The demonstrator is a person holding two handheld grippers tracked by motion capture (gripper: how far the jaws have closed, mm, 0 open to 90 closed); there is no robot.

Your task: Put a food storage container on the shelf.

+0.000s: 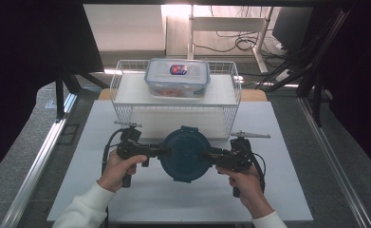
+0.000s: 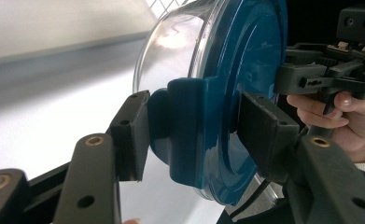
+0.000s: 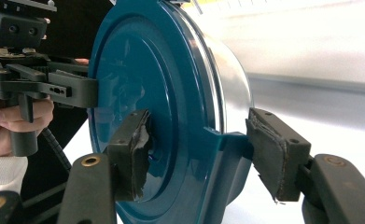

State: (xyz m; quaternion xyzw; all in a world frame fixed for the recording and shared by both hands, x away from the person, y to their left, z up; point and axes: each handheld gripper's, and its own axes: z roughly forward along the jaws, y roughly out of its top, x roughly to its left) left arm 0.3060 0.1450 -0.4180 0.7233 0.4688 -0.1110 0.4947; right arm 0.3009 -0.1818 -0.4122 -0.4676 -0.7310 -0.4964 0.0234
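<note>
Blue and round, the lidded tub [image 1: 185, 154] hangs over the white desk [image 1: 78, 190], just in front of the wire shelf [image 1: 121, 92]. On the left, the left claw [image 1: 160, 152] pinches one blue lid clip [image 2: 182, 130] between its pads. On the right, the right claw [image 1: 208, 155] pinches the clip [image 3: 227, 144] on the other side. So the pick-up looks done. On the shelf top sits a clear box [image 1: 177, 77] with a label. Putting the tub somewhere is probably what is left.
</note>
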